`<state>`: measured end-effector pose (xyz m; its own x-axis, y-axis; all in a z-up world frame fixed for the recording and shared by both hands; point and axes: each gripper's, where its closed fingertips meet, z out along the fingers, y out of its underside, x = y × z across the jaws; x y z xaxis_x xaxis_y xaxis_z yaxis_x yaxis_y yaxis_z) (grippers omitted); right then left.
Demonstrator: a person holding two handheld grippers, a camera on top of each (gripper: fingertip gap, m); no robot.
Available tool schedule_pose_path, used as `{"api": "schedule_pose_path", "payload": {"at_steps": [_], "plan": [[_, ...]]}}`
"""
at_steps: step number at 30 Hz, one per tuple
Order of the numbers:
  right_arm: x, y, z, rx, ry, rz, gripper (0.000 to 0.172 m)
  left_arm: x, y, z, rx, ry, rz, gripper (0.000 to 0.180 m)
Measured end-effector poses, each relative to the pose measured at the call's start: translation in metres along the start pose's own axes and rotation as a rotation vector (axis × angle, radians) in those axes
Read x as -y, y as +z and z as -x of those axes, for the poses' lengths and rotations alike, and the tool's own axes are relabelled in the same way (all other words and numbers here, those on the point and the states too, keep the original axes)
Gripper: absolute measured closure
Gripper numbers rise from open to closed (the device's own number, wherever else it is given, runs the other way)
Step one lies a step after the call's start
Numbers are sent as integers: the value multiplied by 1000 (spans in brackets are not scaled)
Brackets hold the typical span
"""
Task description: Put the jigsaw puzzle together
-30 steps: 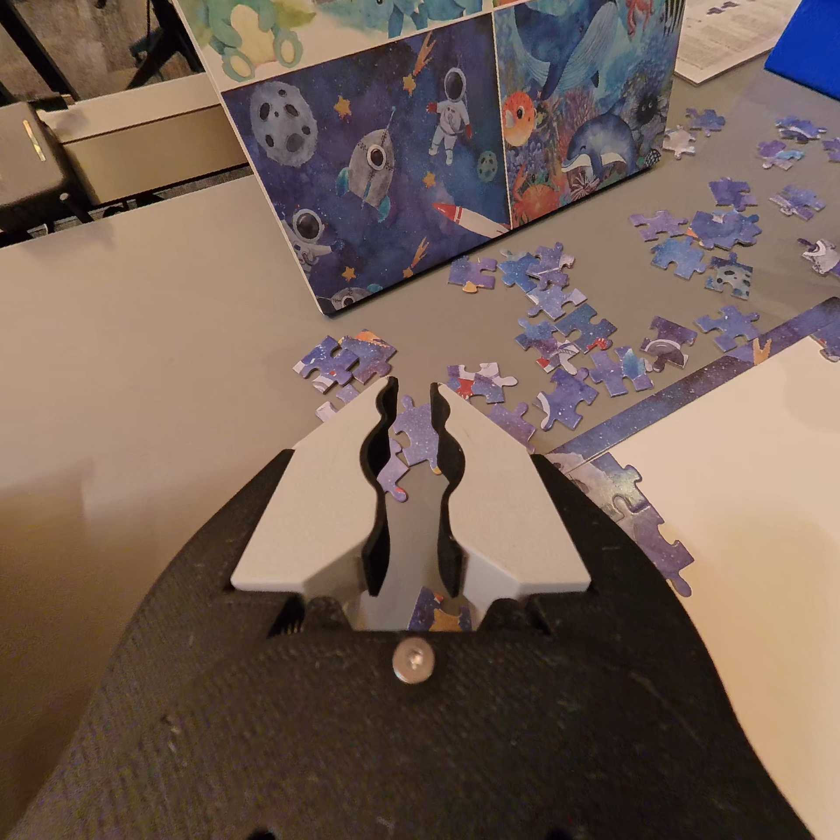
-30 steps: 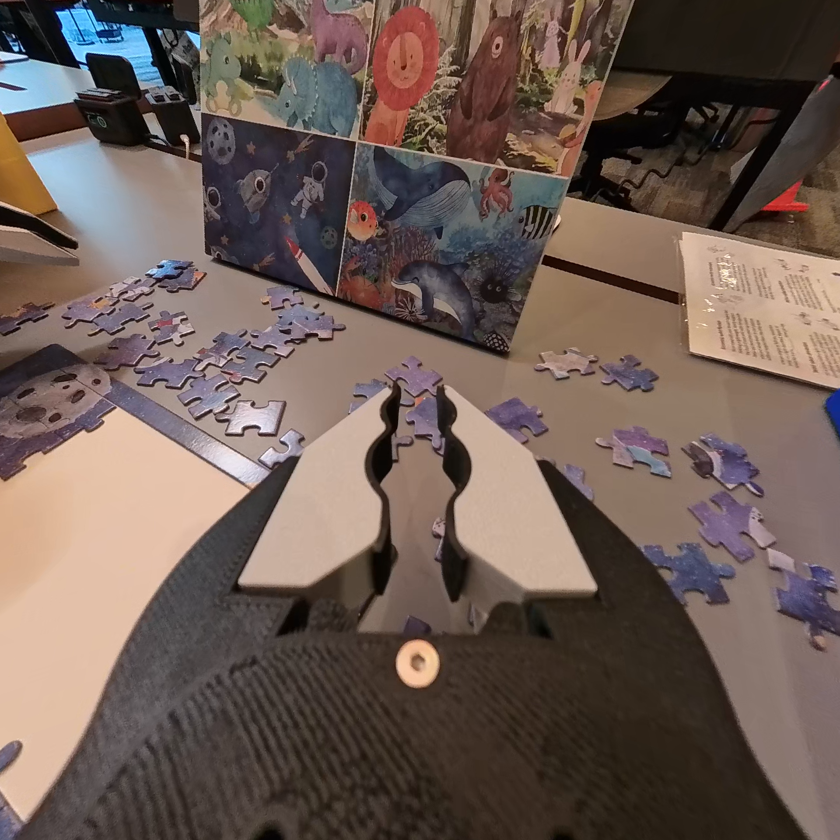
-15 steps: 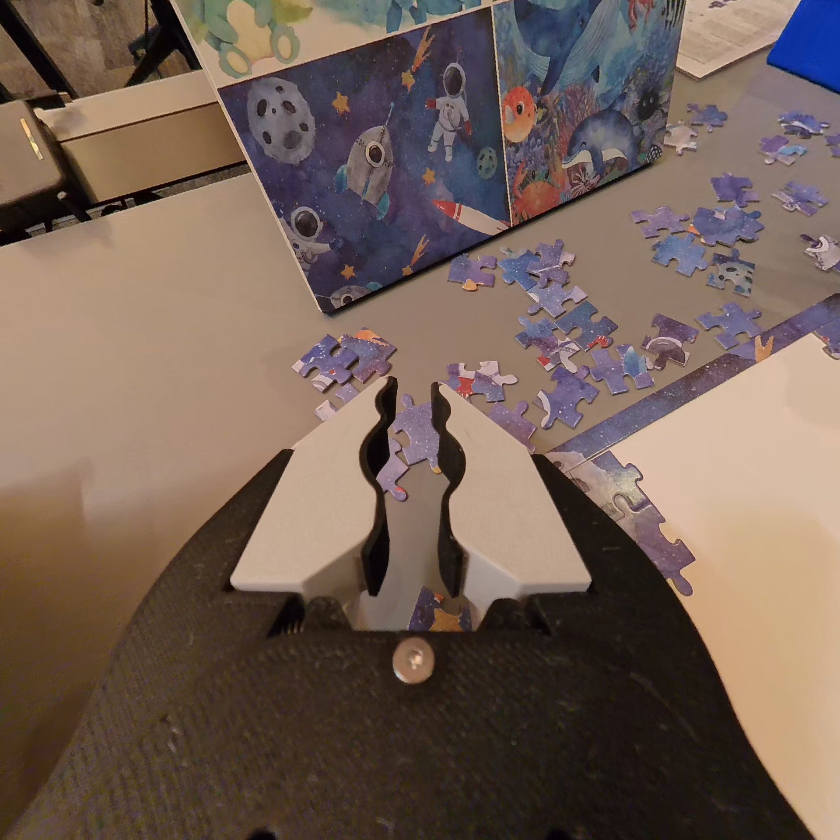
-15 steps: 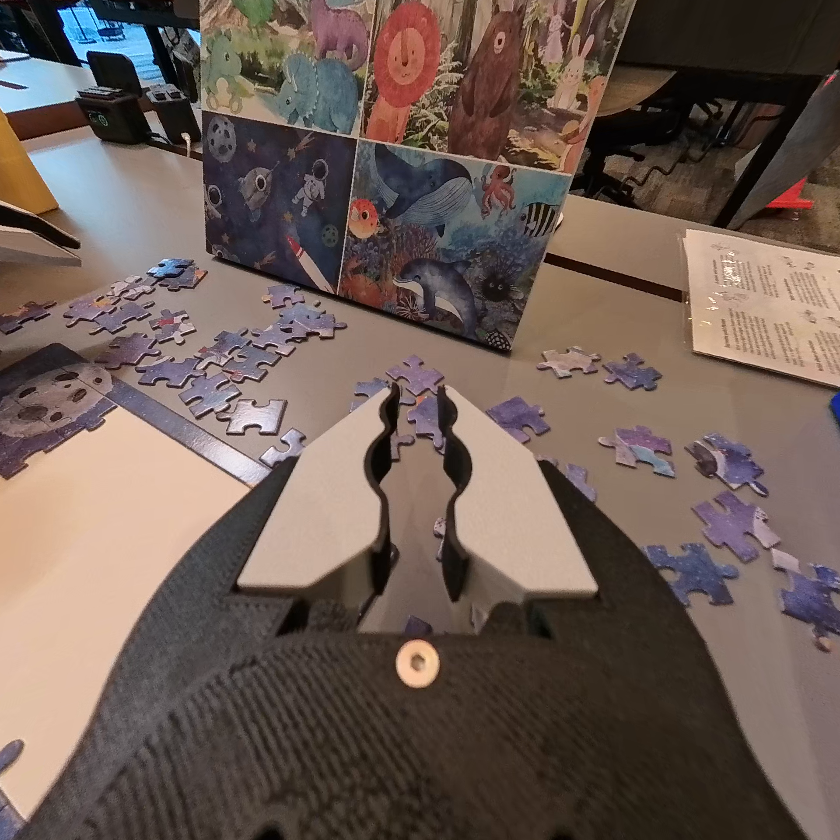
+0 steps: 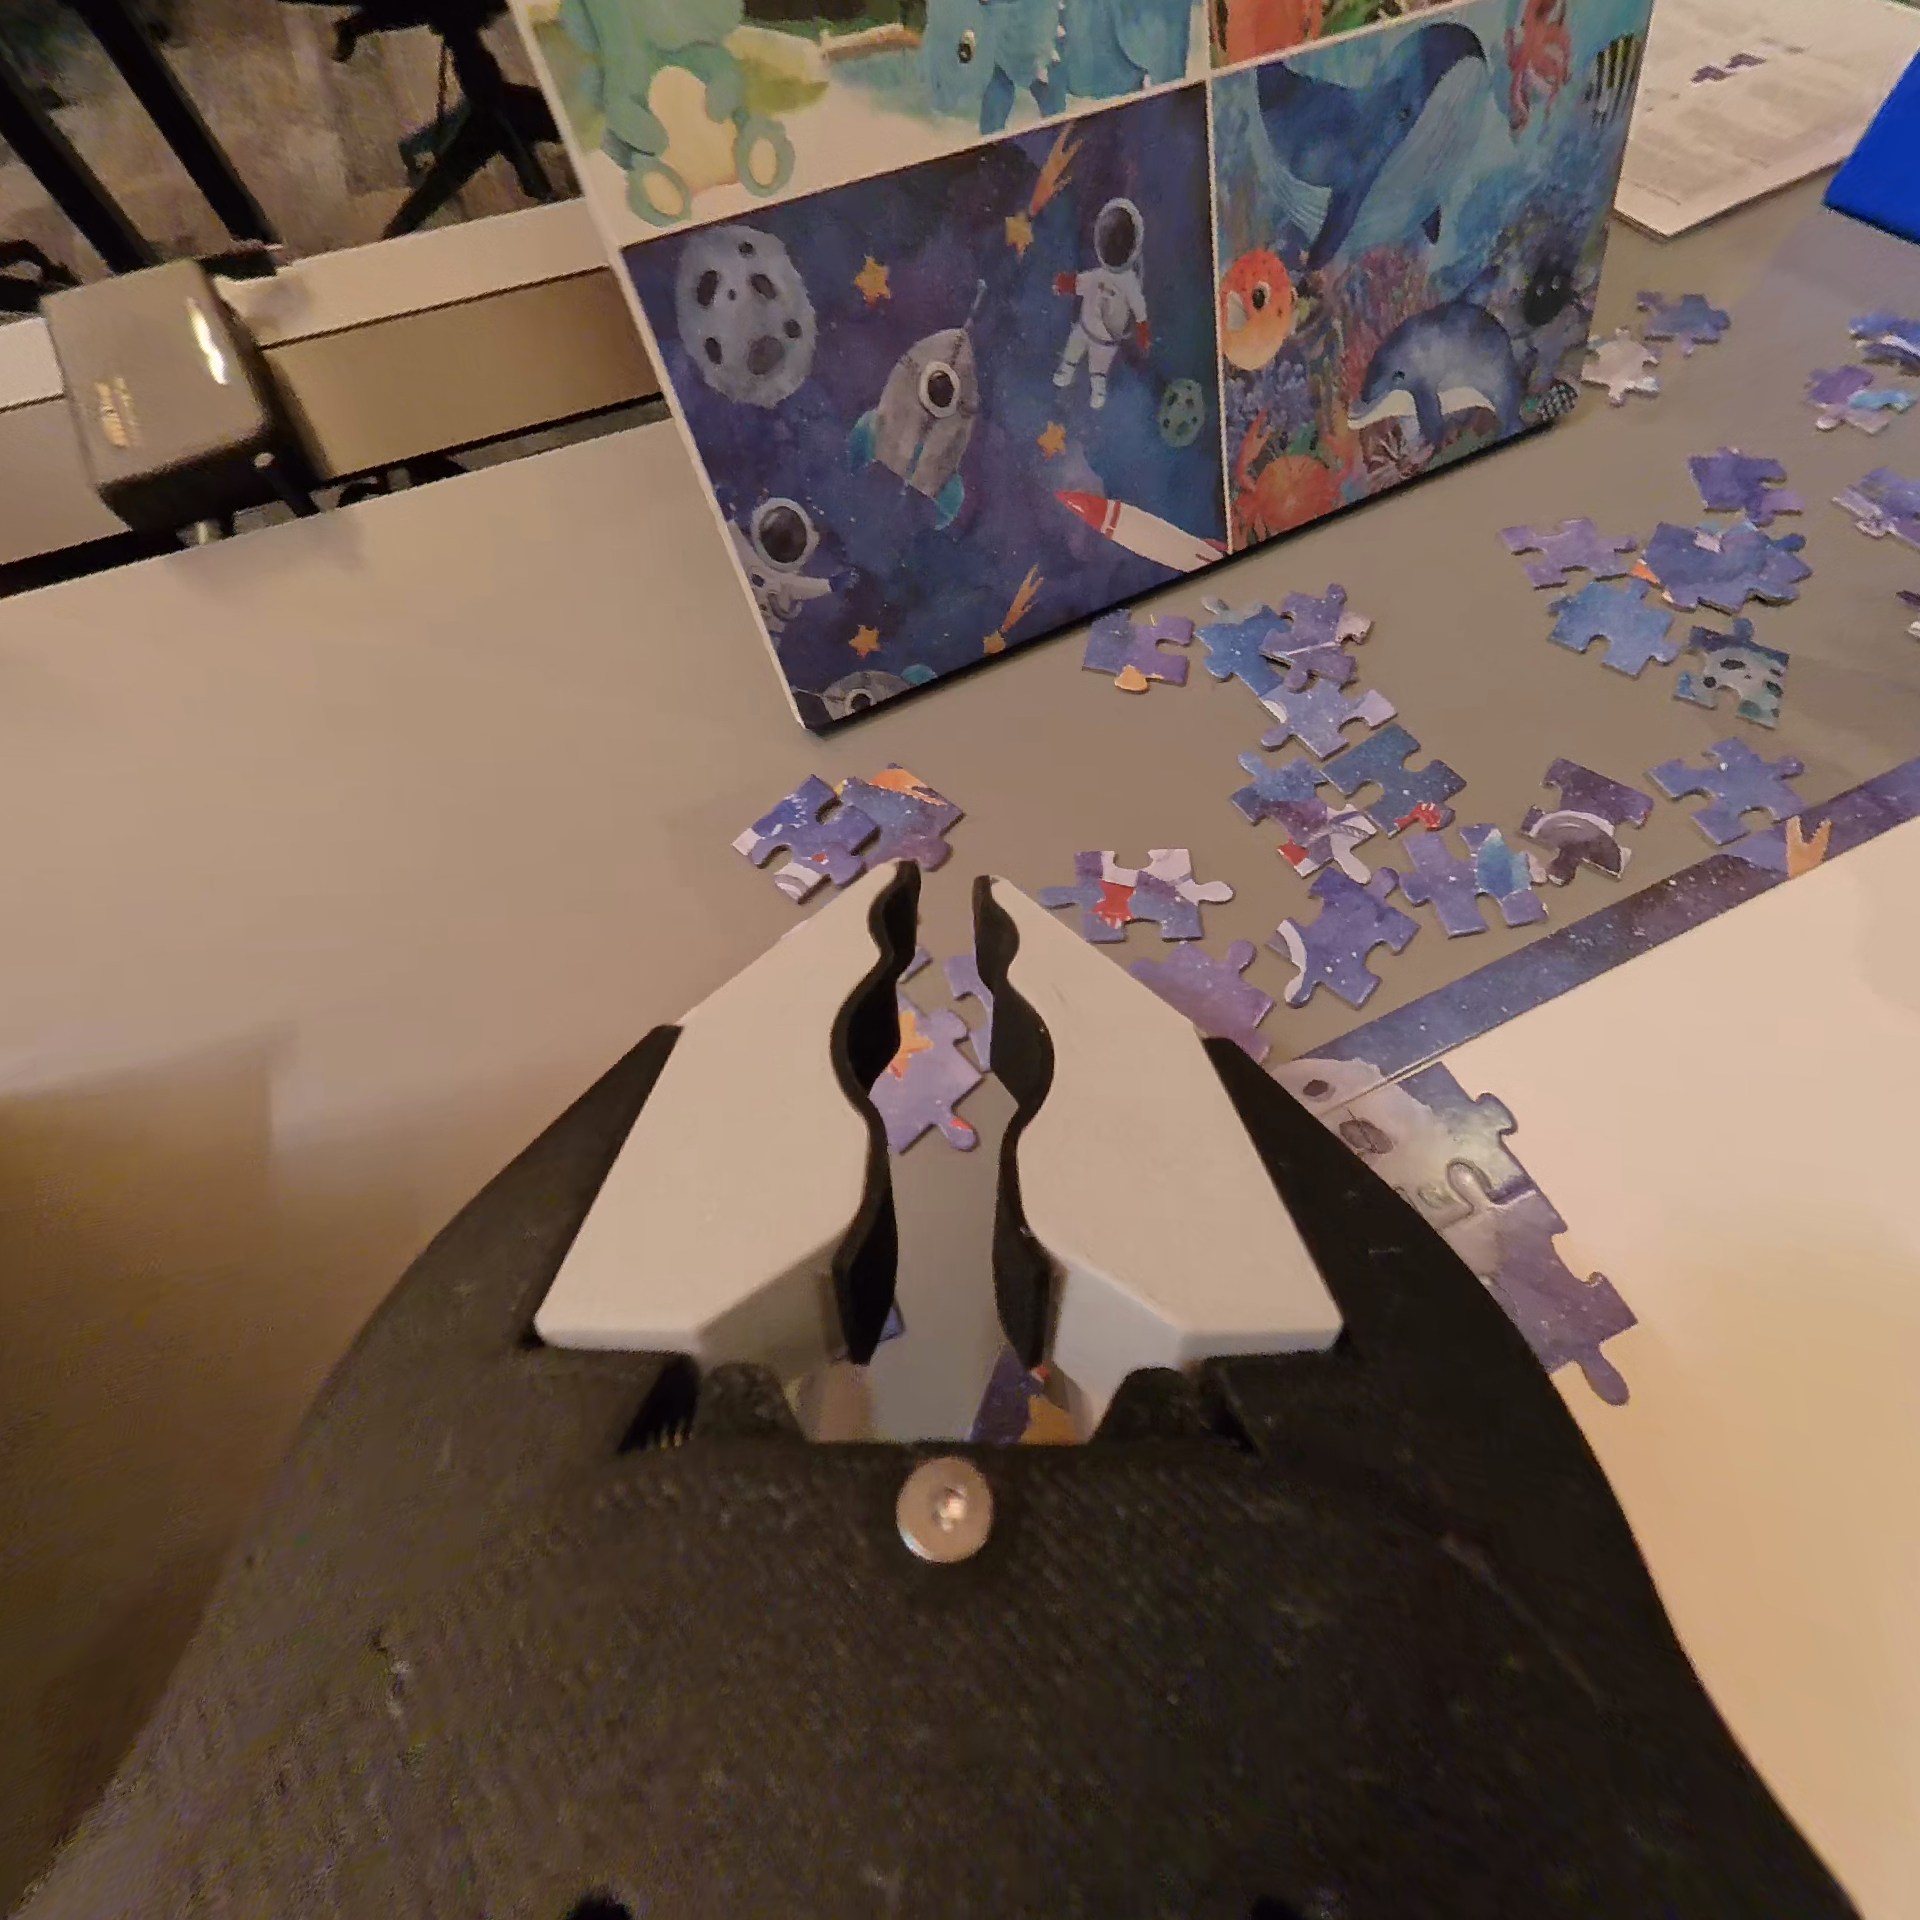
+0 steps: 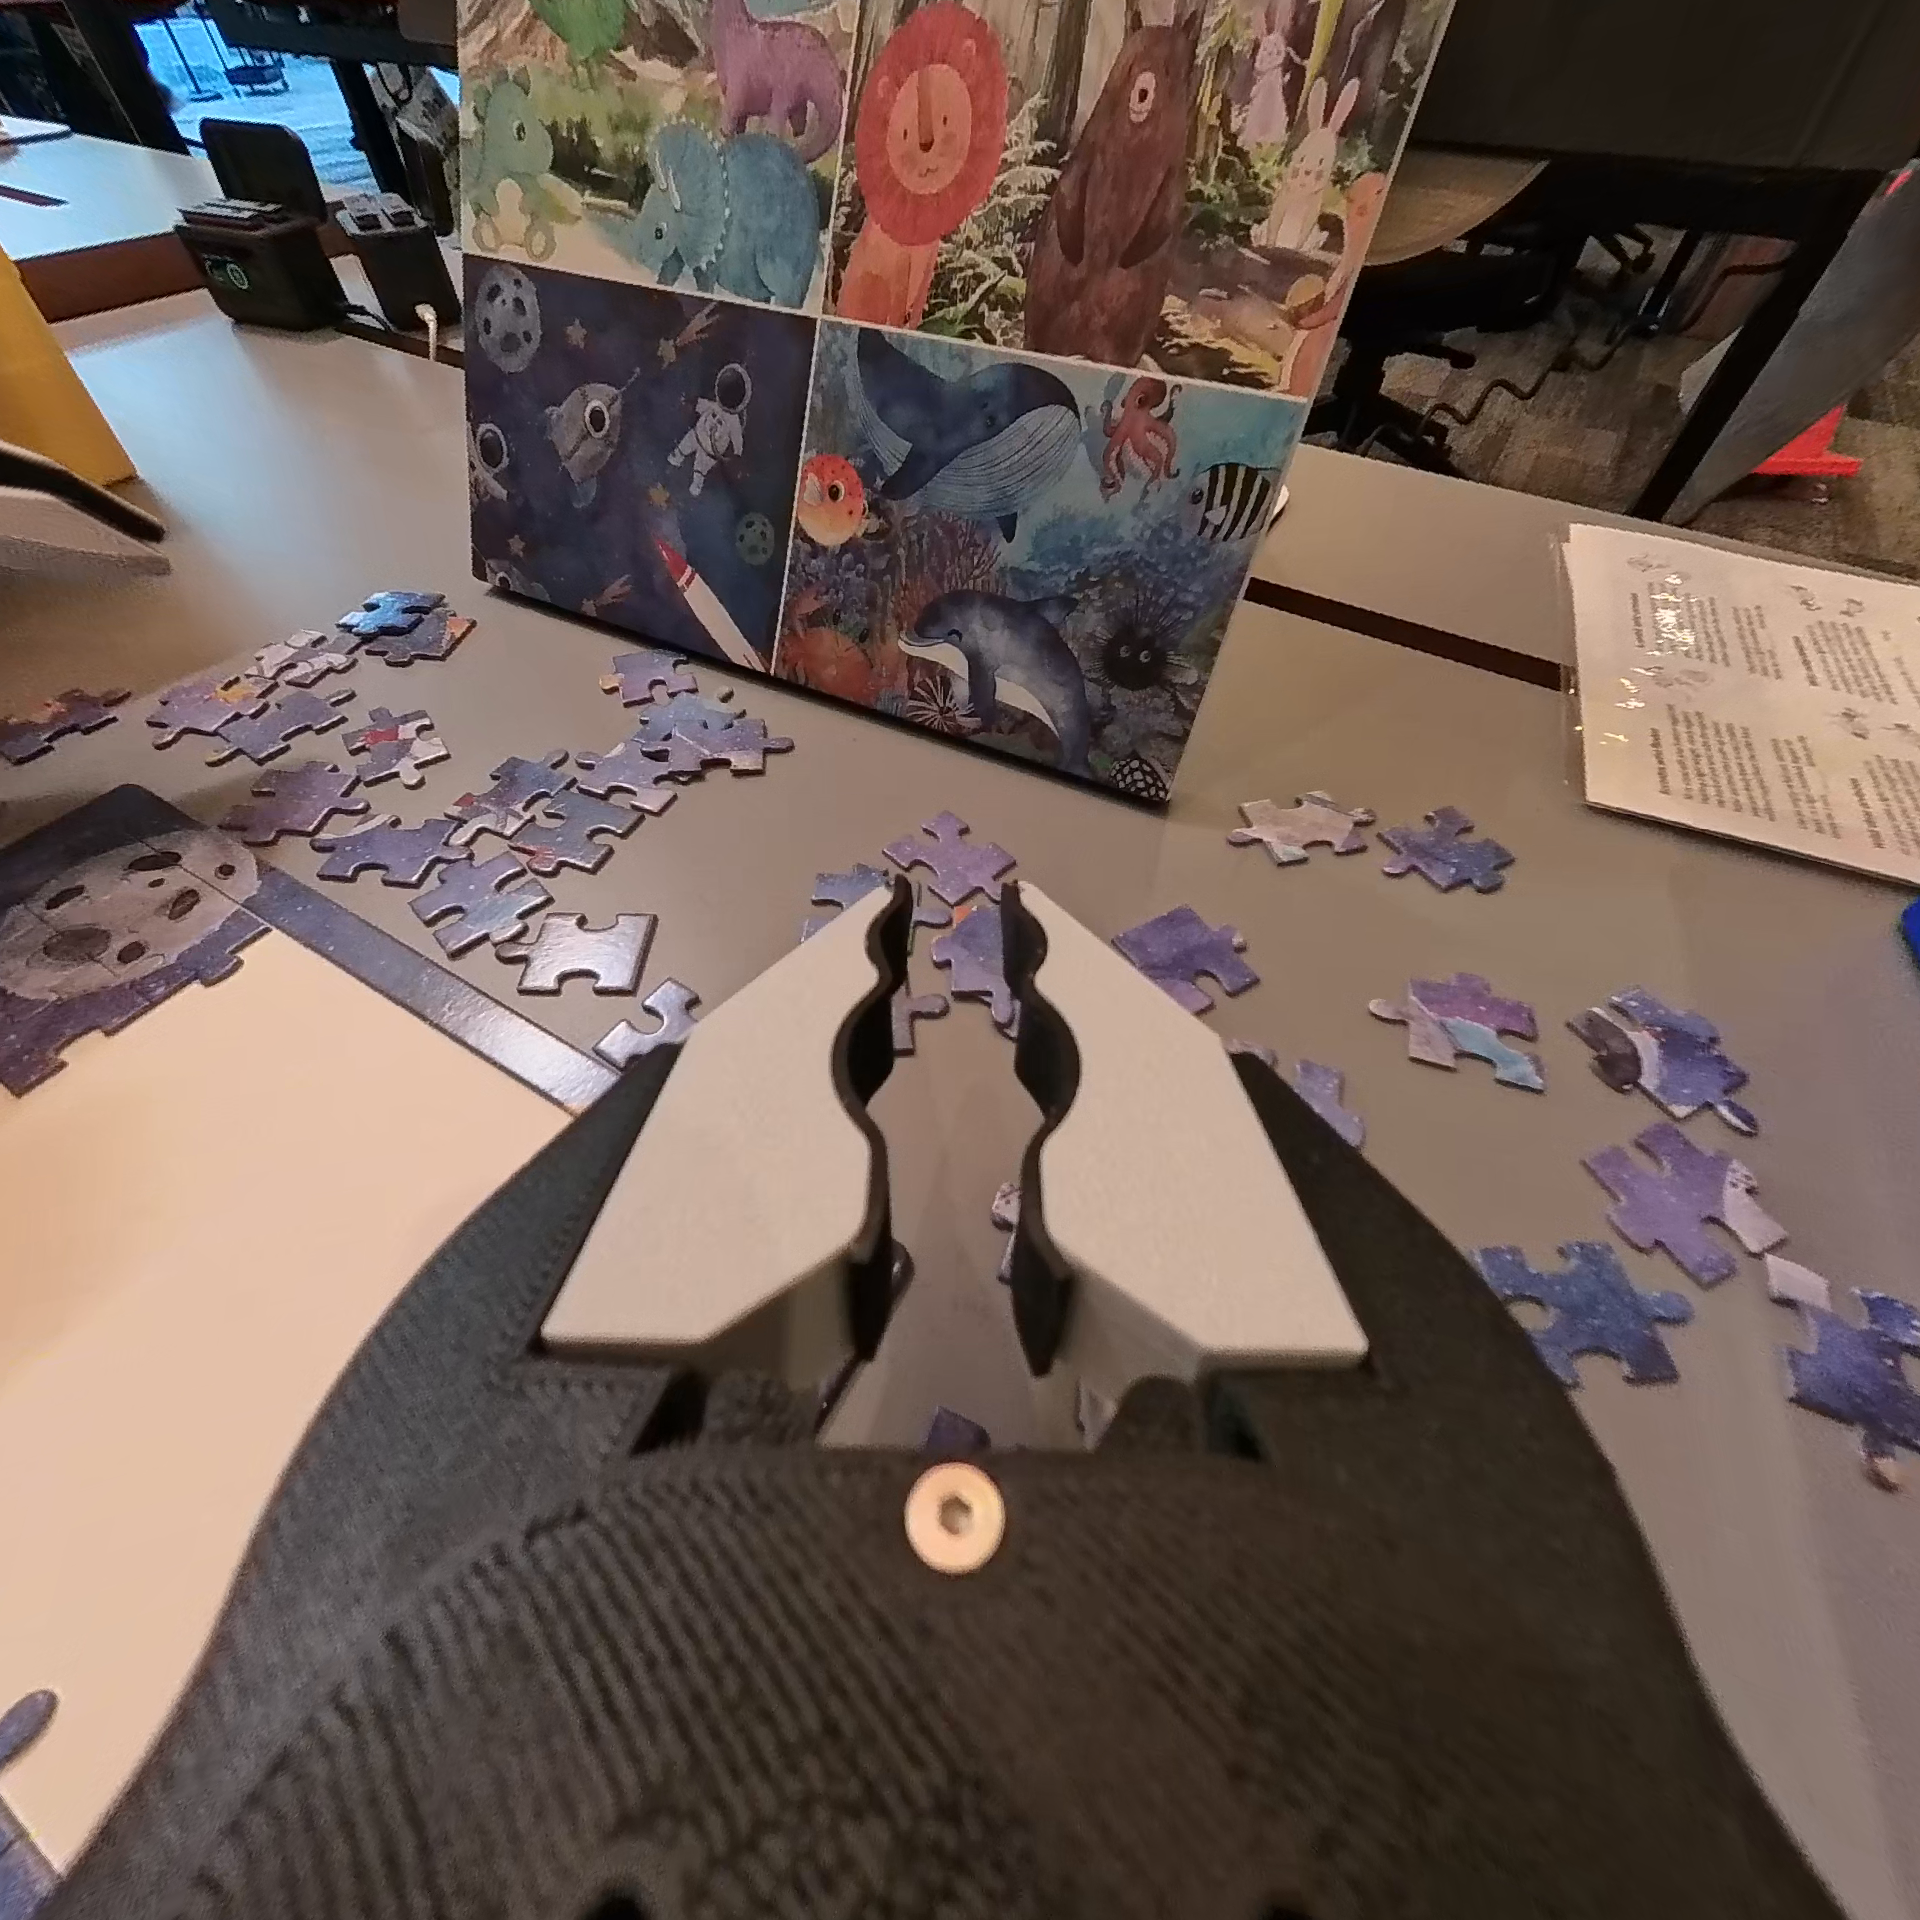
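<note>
Both grippers, left (image 5: 945,894) and right (image 6: 956,899), hover with fingers narrowly apart and bare over purple puzzle pieces (image 5: 925,1081) scattered on the counter (image 5: 364,779).

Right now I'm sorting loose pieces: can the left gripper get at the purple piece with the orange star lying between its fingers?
Probably yes. The left gripper is open and empty, poised over the star piece, which lies flat on the table. Nothing covers it, though another piece sits close beside it.
</note>
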<state>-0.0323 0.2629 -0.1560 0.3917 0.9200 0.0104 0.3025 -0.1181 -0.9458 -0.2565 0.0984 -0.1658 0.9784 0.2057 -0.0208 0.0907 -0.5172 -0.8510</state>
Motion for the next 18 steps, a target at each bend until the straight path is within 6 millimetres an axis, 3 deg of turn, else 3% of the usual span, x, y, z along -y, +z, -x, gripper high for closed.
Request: {"api": "schedule_pose_path", "payload": {"at_steps": [18], "plan": [[18,-21,-26,-96,36,-101,156,2,-2,6,20,-17,-17,177]]}}
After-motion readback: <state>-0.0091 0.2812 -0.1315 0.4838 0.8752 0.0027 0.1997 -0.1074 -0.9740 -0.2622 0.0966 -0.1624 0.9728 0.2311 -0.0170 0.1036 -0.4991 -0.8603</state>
